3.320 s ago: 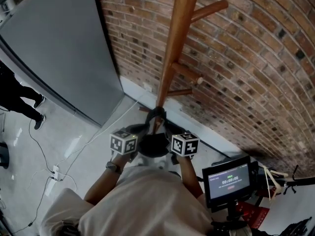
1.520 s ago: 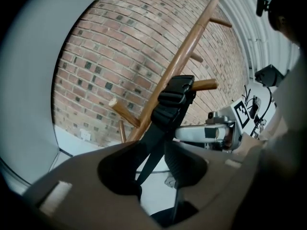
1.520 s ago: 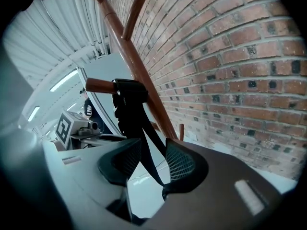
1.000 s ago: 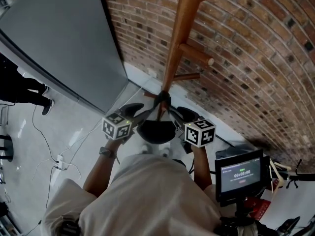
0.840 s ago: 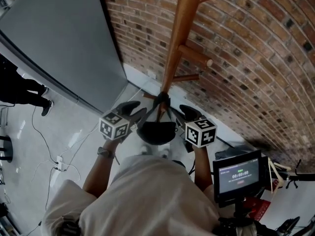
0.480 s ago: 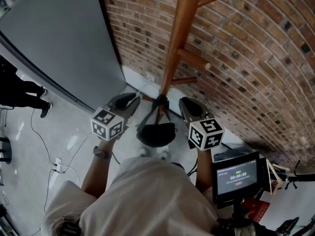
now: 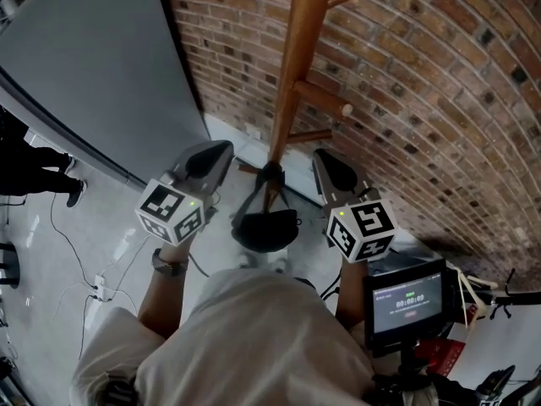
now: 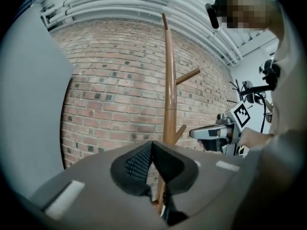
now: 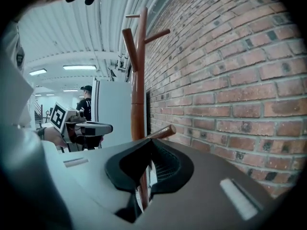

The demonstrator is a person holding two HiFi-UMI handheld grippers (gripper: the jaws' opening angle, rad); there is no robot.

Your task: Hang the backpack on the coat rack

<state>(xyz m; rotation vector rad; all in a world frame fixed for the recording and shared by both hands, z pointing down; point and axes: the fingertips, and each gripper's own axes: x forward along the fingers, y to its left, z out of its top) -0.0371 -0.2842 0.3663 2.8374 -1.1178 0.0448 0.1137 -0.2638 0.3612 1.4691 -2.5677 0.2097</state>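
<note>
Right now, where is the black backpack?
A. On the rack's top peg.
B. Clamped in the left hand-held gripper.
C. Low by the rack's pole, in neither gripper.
C: the backpack sits low by the pole of the coat rack; the left hand-held gripper and right hand-held gripper, apart from it, have just closed on nothing.

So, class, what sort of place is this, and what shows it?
Probably an indoor lab or workshop, not a home: bare brick wall, cables trailing over the glossy floor, and a monitor on a stand.
</note>
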